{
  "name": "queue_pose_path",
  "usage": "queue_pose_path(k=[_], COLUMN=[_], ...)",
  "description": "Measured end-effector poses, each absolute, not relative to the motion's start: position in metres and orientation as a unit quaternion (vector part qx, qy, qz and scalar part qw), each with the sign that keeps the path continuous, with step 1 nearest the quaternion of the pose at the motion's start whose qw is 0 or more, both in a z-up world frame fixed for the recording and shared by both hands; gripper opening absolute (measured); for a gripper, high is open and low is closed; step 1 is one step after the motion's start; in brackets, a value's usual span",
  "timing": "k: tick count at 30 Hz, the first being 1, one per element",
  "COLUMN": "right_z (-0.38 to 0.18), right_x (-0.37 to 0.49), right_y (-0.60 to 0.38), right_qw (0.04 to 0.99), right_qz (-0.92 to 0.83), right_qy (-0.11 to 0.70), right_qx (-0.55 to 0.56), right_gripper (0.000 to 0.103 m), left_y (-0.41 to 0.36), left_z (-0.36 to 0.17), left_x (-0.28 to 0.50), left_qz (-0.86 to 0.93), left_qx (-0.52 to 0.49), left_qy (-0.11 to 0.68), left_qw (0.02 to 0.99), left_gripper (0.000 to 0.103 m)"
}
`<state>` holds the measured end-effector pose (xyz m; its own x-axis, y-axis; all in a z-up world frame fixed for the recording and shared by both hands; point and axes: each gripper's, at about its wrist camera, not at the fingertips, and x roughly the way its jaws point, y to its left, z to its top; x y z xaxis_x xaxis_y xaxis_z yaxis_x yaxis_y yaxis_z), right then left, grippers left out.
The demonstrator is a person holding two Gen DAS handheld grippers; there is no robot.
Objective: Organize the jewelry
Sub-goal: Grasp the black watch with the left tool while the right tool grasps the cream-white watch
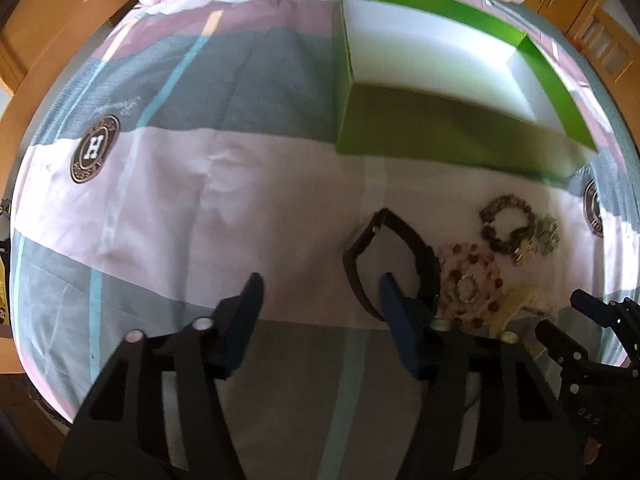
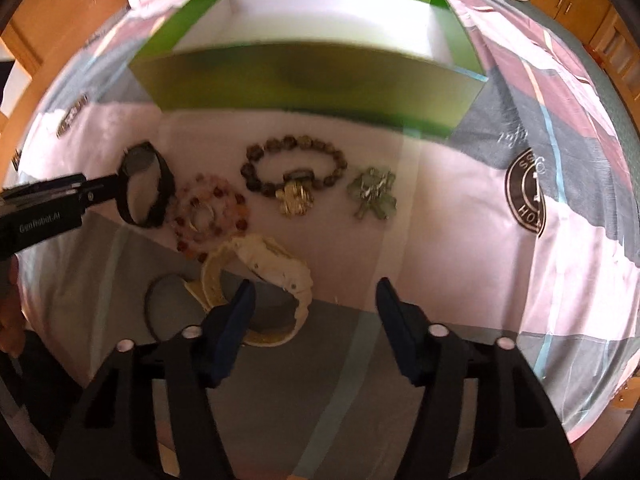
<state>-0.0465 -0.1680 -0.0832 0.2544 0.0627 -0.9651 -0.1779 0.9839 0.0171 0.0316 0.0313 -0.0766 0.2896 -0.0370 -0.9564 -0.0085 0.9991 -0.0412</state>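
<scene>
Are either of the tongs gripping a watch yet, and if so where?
Neither yet. The left tongs straddle the black watch's strap; the right tongs straddle the cream watch's strap. No pads press.

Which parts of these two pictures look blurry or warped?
Left wrist view: green box edge smeared, bracelets soft; fisheye bends the bedspread. Right wrist view: box front blurred, cream watch fairly sharp.
</scene>
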Motion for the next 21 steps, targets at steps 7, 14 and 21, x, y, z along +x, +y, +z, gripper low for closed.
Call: queue_pose_path(k=[7, 14, 21], right_z=[-0.107, -0.089, -0.048], right_x=[-0.048, -0.052, -0.028], right_y=[-0.161, -0.158, -0.173], right_qw=[0.779, 0.800, 0.844], right_qz=[0.069, 0.084, 0.072], right_qy=[0.620, 0.592, 0.531], right_qx=[-0.063, -0.047, -0.007], right_gripper=[0.033, 0.009, 0.009], left_y=[0.028, 0.029, 0.030], left_z=[-0.095, -0.092, -0.056], left_x=[0.037, 0.041, 0.039], left_qz=[-0.020, -0.036, -0.054], left_qx=[-0.026, -0.043, -0.055], left_qy=[0.615, 0.600, 0.545], left_qw=[0.788, 0.798, 0.835], left_gripper=[0.030, 0.004, 0.004])
